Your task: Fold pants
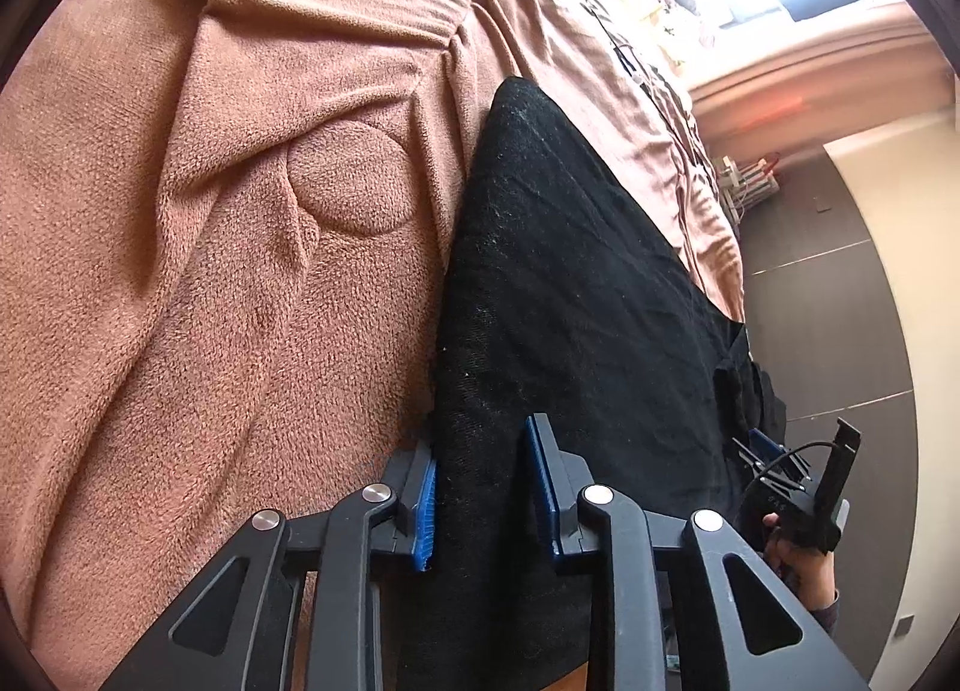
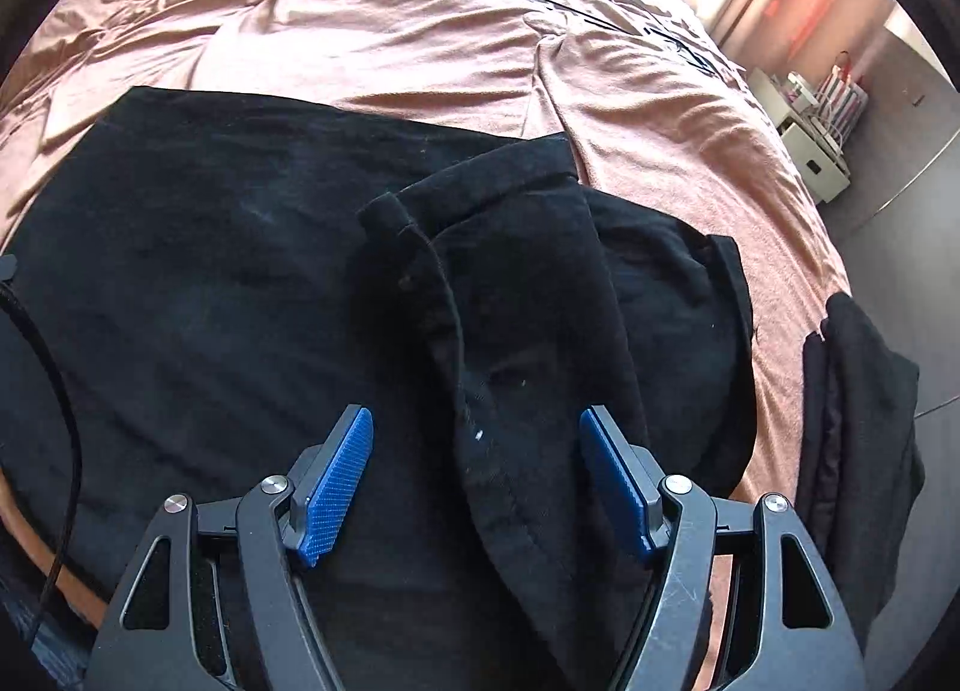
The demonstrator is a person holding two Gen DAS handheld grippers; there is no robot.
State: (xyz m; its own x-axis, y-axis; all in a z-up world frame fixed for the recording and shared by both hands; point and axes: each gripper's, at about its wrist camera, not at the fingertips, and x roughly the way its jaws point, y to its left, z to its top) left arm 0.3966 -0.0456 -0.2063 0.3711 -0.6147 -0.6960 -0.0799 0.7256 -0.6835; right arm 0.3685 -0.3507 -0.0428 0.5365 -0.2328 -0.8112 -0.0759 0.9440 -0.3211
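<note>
1. Left wrist view: the left gripper [image 1: 480, 487] stood partly open astride the near edge of the black pants [image 1: 576, 283] on the pink bedspread [image 1: 210, 271], pads apparently not pinching.
2. Right wrist view: the right gripper [image 2: 477, 487] gaped wide, empty, over a raised fold; pinching that ridge squarely would likely help.

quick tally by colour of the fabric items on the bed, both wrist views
Black: 2, the black pants spread on the bed and a folded black garment hanging at the bed's edge
Pinkish-brown: 1, the fleece blanket under them
Total: 3
</note>
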